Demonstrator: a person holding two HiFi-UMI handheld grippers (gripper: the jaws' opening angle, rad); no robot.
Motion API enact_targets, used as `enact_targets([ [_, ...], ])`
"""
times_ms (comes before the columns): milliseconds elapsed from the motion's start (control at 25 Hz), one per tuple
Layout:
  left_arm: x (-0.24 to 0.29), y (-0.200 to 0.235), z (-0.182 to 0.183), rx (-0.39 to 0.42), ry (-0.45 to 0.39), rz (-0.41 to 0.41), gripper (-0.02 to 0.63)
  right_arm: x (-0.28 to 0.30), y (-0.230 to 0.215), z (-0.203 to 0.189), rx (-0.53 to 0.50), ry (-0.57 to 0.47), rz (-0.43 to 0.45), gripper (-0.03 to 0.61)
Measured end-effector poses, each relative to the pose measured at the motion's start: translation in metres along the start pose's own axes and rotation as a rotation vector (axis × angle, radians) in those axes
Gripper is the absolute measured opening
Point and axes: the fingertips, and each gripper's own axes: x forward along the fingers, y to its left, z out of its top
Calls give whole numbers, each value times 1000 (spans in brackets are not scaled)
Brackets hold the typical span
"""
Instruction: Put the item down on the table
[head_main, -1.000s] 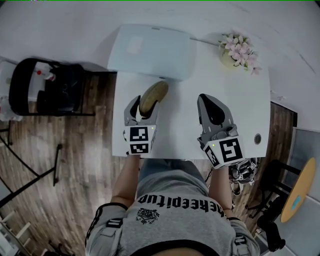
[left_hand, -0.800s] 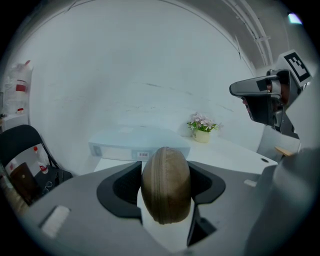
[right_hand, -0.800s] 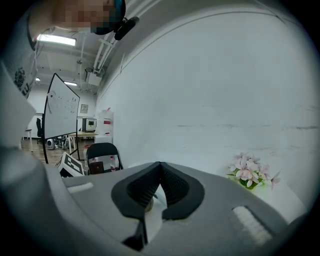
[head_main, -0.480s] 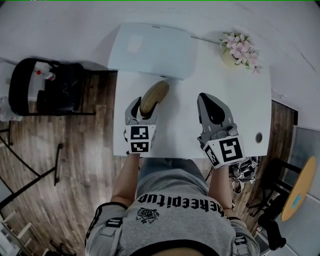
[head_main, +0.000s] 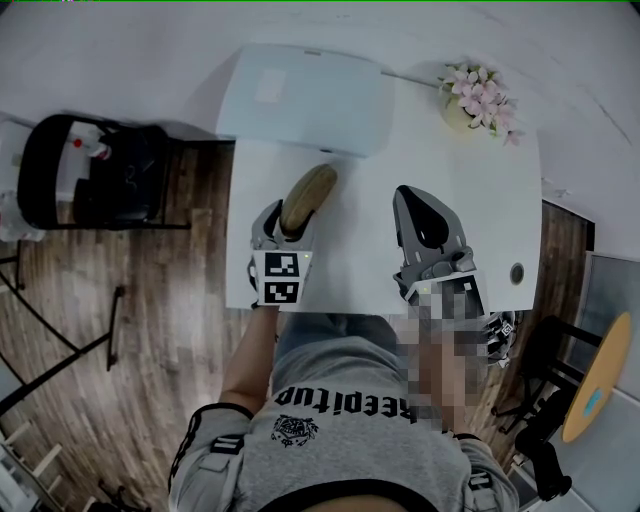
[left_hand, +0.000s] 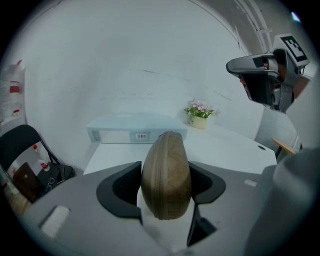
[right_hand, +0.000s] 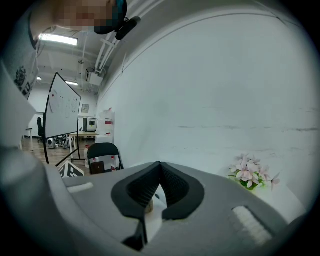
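Gripping the brown oval item (head_main: 308, 193) by its sides, the left gripper (head_main: 288, 222) holds it over the white table (head_main: 460, 190) at centre frame. Touchdown? Can't tell. Release looks not yet done. Right gripper (right_hand: 160, 170) just right, jaws pinched together, empty.

There is one white tabletop (head_main: 450, 170), with one pale flat box (head_main: 300, 100) and one pot of pink flowers (head_main: 478, 100) on it and one small round hole (head_main: 516, 274) in it. There is one brown oval case (head_main: 308, 195). Two tongs show: the left tongs (head_main: 288, 218) and the right tongs (head_main: 415, 205). Beside the tabletop stand one black chair (head_main: 95, 175) and one round yellow side table (head_main: 597, 380).
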Motion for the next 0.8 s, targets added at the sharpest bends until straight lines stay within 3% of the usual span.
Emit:
enact_targets([
  [560,-1,-4,-14,53,21,14,287,-20,6,4,-12,-17,3,-2],
  [800,-7,0,-11,48,4,28,325,-33,8,4,-12,-29,5,-2],
])
